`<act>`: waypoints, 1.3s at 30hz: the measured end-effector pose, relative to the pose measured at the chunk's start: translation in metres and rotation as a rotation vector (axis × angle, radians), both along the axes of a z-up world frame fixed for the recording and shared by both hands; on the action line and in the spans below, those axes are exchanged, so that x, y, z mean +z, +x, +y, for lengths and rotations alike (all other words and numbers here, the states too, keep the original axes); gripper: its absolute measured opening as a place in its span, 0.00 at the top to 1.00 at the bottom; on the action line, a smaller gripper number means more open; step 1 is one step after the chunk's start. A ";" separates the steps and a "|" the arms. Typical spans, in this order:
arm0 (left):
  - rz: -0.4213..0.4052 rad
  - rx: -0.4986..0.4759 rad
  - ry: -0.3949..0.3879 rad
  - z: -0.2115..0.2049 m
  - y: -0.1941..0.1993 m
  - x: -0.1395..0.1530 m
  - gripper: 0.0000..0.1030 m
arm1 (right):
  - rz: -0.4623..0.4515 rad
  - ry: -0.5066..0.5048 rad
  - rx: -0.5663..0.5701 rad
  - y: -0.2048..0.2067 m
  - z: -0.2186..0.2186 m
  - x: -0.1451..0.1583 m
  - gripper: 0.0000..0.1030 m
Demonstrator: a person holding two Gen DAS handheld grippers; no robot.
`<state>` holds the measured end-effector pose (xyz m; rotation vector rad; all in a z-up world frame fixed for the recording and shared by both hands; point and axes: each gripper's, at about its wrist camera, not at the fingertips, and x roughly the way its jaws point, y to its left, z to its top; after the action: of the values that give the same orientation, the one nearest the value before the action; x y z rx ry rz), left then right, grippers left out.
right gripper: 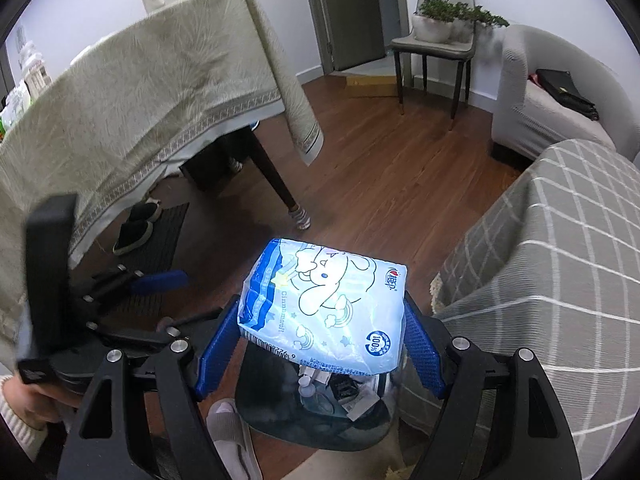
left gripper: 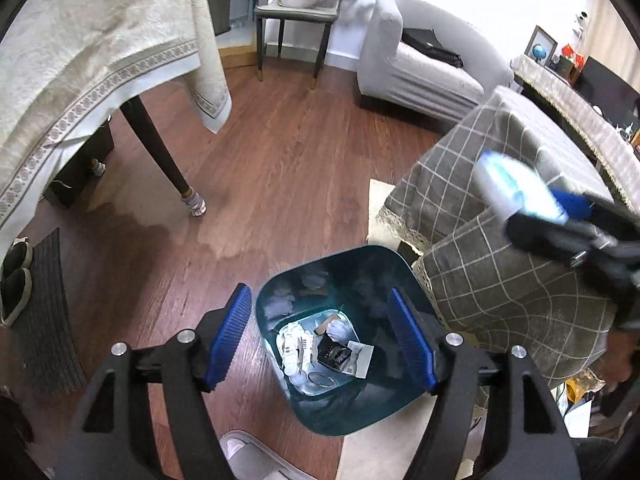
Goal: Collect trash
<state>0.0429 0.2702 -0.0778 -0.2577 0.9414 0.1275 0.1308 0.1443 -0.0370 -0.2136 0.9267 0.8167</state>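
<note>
Two grippers hang above the dark teal trash bin [left gripper: 336, 412] on the wooden floor [left gripper: 288, 168]. The right gripper [right gripper: 320, 328] has its blue pads pressed on either side of a light blue tissue pack [right gripper: 324, 308], held just over the bin's mouth. The left gripper [left gripper: 320, 340] stands wide apart with nothing between its pads, the bin's paper scraps [left gripper: 320, 348] lying well below it.

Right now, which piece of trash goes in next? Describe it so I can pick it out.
Find the dark teal bin on the wood floor beside the grey checked cloth. Above its mouth the right gripper grips a soft pale blue tissue pack. Its cartoon puppy print sets it apart from the white scraps inside the bin.
</note>
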 end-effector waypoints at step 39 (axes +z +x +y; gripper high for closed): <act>-0.186 0.059 -0.023 0.028 -0.026 0.064 0.28 | 0.142 -0.255 0.086 -0.015 0.023 -0.078 0.22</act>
<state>0.0171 0.2981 -0.0142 -0.3130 0.7515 0.1447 0.1162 0.1672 -0.1147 -0.4232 1.1624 0.7993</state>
